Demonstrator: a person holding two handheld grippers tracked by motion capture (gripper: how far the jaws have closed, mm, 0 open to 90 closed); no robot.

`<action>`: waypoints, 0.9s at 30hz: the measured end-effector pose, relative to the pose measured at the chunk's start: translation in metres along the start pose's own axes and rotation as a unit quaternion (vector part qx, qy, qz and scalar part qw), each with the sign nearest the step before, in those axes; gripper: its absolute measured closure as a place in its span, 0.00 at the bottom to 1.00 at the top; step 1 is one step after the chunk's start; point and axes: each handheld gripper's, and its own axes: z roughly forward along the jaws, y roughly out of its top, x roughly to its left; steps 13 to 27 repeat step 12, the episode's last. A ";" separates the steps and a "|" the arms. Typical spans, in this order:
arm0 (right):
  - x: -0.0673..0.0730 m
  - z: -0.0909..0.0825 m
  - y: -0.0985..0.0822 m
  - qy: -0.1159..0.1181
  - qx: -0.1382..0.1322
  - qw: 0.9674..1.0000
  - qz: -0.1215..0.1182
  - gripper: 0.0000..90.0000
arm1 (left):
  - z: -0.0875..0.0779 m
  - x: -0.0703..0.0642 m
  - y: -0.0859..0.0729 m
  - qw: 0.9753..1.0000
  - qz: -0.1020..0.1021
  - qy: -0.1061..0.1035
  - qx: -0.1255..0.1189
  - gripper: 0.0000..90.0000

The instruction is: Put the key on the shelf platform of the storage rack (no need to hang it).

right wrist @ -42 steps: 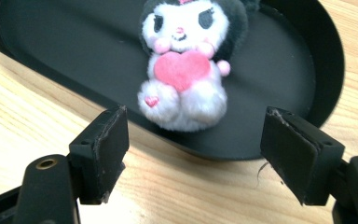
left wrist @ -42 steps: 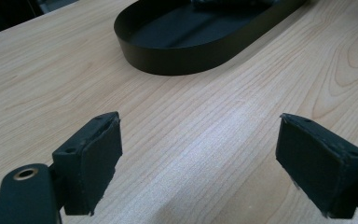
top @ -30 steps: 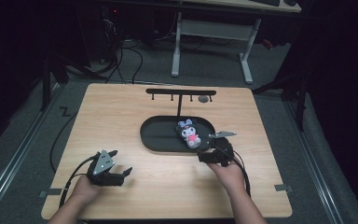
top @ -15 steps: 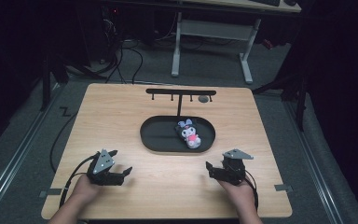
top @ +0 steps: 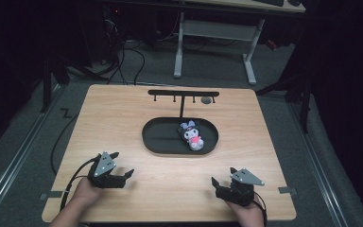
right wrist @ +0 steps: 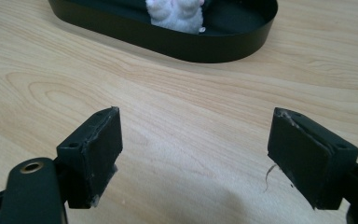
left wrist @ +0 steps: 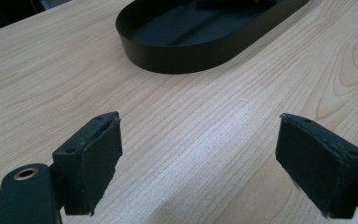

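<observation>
Now, the line-up at this moment:
Right tongs point(top: 221, 185): low over the table near its 5 o'clock corner, jaws standing wide with nothing between them; in the right gripper view point(right wrist: 193, 156) bare wood shows between the two black pads.
Right tongs, motion: jaws have just been opening a touch further, with no thing in the gap.
Left tongs point(top: 124, 174): near the 7 o'clock corner, jaws wide apart and holding nothing; the left gripper view point(left wrist: 200, 161) shows wood grain between the pads.
Hands: one behind each tool at the near edge, cables trailing back from both.
Plush toy point(top: 192, 135): lying in the tray, toward its 3 o'clock end, black head with pale ears, pink and white body; well apart from both tongs.
Tray point(top: 160, 142): black oval dish at the middle of the table, at 11 o'clock from the right tongs, 1 o'clock from the left.
Rack point(top: 183, 93): black T-shaped bar with small hooks, upright just beyond the tray at 12 o'clock.
Table point(top: 123, 113): light wood.
</observation>
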 end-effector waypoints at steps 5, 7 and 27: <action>0.003 0.000 -0.006 -0.002 0.003 1.000 0.008 0.20 | -0.002 0.001 -0.001 1.000 -0.001 -0.004 -0.006 0.17; 0.003 0.001 -0.005 -0.003 0.000 1.000 0.007 0.20 | -0.002 0.000 -0.001 1.000 0.000 -0.005 -0.008 0.17; 0.003 0.004 0.000 -0.013 -0.010 1.000 0.008 0.20 | -0.005 -0.001 -0.002 1.000 0.005 -0.007 -0.016 0.17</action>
